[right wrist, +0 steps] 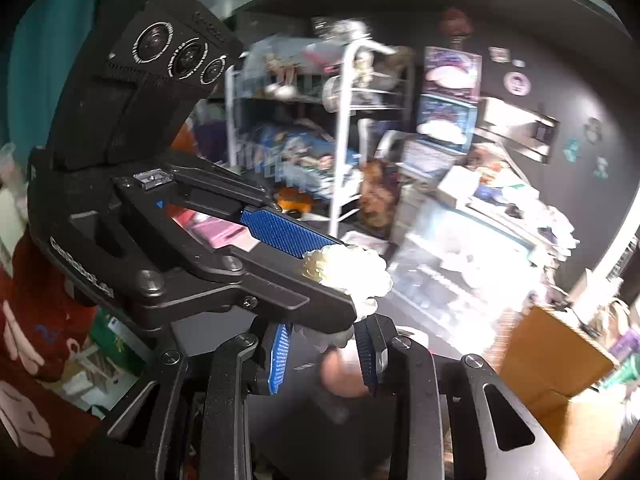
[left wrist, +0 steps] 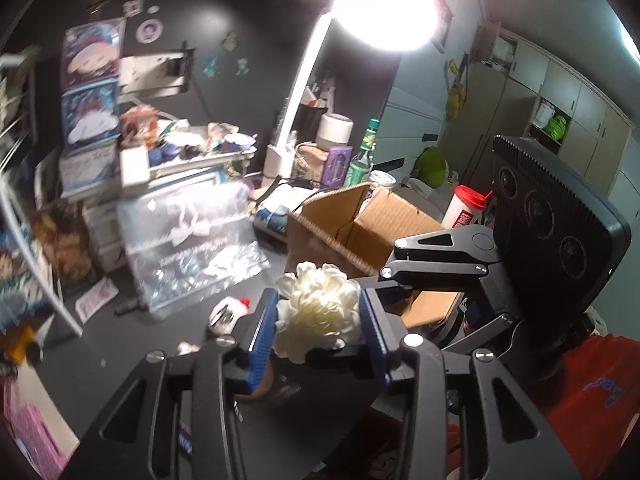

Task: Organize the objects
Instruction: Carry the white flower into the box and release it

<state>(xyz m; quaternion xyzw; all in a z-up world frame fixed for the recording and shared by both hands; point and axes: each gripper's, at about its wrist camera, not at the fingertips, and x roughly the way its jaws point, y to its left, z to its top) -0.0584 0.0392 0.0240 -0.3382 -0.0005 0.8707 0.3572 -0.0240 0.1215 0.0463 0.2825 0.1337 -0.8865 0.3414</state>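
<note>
A white artificial flower [left wrist: 320,308] is held above the dark desk, and my left gripper [left wrist: 318,300] is shut on its bloom, blue pads pressing both sides. The right wrist view shows the same left gripper [right wrist: 348,280] from the side, clamped on the flower [right wrist: 352,268]. Just below it my right gripper [right wrist: 324,332] has its blue pads close around the flower's lower part; the left finger partly hides the contact. A blurred pinkish shape [right wrist: 344,376] hangs under them. In the left wrist view the right gripper [left wrist: 390,276] reaches in from the right.
An open cardboard box [left wrist: 360,228] stands just behind the flower. A crumpled clear plastic bag [left wrist: 192,248] lies to its left, and a green bottle [left wrist: 364,156] and red-lidded cup [left wrist: 464,208] stand behind. A bright lamp [left wrist: 384,8] glares above. A white wire rack [right wrist: 344,140] borders the desk.
</note>
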